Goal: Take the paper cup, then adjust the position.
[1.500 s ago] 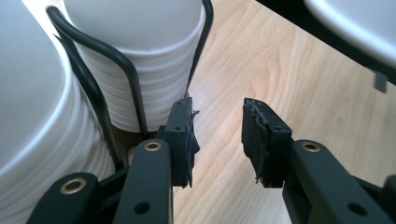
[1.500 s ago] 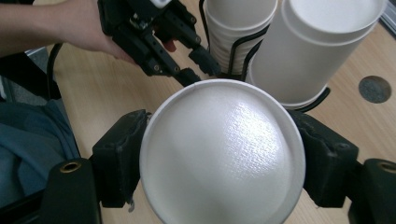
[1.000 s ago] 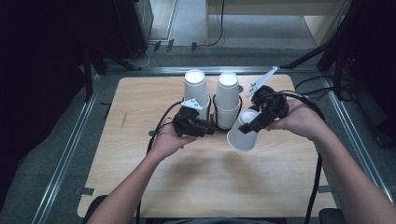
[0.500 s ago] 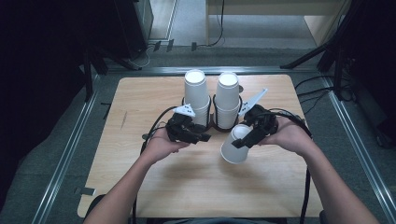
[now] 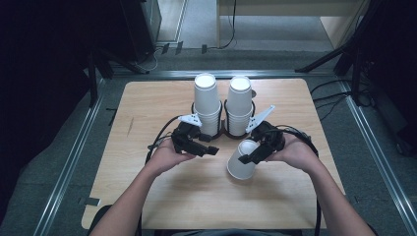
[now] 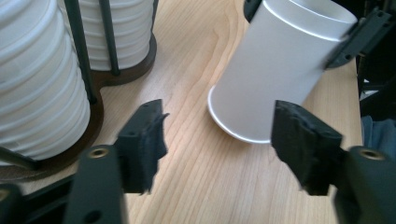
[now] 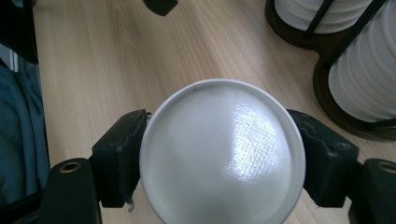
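A single white paper cup [image 5: 241,167] is tilted upside down, its mouth low over the wooden table [image 5: 147,108]; I cannot tell if it touches. My right gripper [image 5: 252,154] is shut on the cup near its closed base, which faces the right gripper view as a round disc [image 7: 222,154] between the pads [image 7: 119,158]. My left gripper [image 5: 209,144] stands open just left of the cup; its jaws have just been opening and nothing is between them. In the left gripper view the cup [image 6: 275,60] stands beyond the open left gripper [image 6: 219,119].
Two tall stacks of white cups [image 5: 206,103] [image 5: 240,105] stand upside down in a dark wire holder [image 5: 223,132] just behind both grippers. Cables trail from each gripper over the table. Metal rails [image 5: 74,162] run along the table's sides.
The right gripper has come down and nearer to the person with the cup, from beside the stacks to low over the table. The left jaws have spread wider.
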### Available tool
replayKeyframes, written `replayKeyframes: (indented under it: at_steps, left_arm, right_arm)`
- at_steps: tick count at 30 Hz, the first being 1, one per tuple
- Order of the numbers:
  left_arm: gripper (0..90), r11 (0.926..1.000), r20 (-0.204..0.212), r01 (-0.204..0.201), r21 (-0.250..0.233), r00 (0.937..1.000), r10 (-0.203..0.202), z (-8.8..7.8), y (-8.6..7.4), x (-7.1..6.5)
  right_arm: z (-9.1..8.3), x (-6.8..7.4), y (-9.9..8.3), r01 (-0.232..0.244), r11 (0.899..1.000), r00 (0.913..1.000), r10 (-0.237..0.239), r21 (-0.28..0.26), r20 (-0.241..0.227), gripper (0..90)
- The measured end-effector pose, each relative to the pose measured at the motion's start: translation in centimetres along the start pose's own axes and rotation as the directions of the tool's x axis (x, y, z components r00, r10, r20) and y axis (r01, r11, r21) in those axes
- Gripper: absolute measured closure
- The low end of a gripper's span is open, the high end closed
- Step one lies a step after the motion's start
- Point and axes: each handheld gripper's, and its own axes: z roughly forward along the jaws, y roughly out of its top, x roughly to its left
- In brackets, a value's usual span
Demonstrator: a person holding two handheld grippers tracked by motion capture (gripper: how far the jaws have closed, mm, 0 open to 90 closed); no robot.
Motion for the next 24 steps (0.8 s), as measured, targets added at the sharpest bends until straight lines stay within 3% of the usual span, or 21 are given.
replayKeyframes:
  at_steps: [1, 5, 10, 19, 24]
  left_arm:
    - [31.4, 1.0000, -0.002, -0.006, 0.000, 1.0000, 0.006, -0.1, -0.1, 0.0]
    - [13.8, 0.9998, -0.020, -0.020, 0.000, 0.9996, 0.020, -0.1, -0.4, -0.1]
    - [2.3, 0.9998, 0.011, -0.007, 0.021, 0.9999, 0.006, 0.2, -0.7, 0.1]
    - [0.0, 0.9993, 0.058, -0.024, 0.030, 0.9980, 0.022, 1.1, -0.7, -0.2]
    - [0.0, 0.9981, 0.080, -0.045, 0.042, 0.9959, 0.042, 1.9, -0.7, -0.5]
  right_arm:
    - [0.0, 0.0, 0.0, 0.000, 1.000, 1.0000, 0.000, 0.000, 0.000, 25.3]
    - [0.3, -0.2, -0.2, -0.011, 1.000, 0.9999, 0.011, -0.028, 0.000, 25.3]
    - [0.4, -0.5, -0.6, -0.022, 0.999, 0.9997, 0.022, -0.044, -0.006, 25.3]
    - [0.9, -0.8, -0.3, -0.038, 0.996, 0.9988, 0.036, -0.078, -0.034, 25.4]
    - [0.5, -0.9, 0.1, -0.050, 0.990, 0.9974, 0.043, -0.132, -0.059, 25.4]
